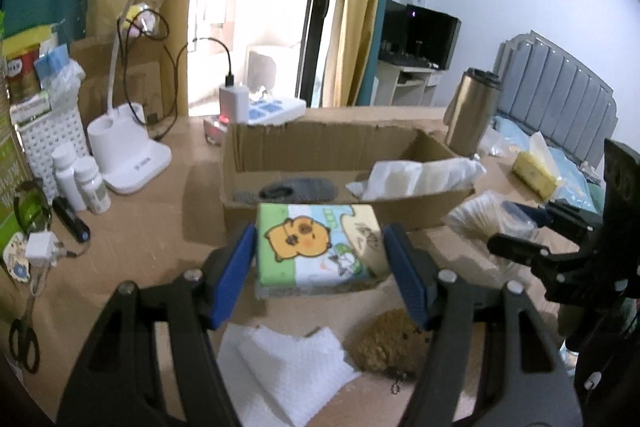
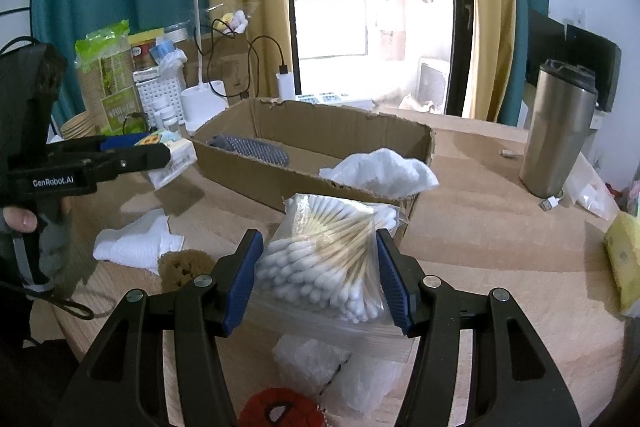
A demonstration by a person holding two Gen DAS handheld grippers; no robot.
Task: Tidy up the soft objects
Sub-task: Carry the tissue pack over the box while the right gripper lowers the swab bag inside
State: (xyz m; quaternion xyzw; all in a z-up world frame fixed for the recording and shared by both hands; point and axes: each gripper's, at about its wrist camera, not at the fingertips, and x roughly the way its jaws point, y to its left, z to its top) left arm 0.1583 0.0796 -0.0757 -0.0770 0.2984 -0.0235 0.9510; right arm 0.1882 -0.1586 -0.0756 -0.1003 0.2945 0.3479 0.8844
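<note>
Left gripper (image 1: 320, 263) is clamped about half-wide on my cartoon tissue pack (image 1: 316, 247), held off the bench (image 1: 140, 227) just in front of the cardboard box (image 1: 320, 147). Right gripper (image 2: 318, 275) grips the bag of cotton swabs (image 2: 324, 259) likewise, near the box's front corner. In the box: white cloth (image 2: 380, 171), grey insole (image 2: 256, 149). On the bench: paper towel (image 1: 280, 363), brown sponge (image 1: 388, 343).
</note>
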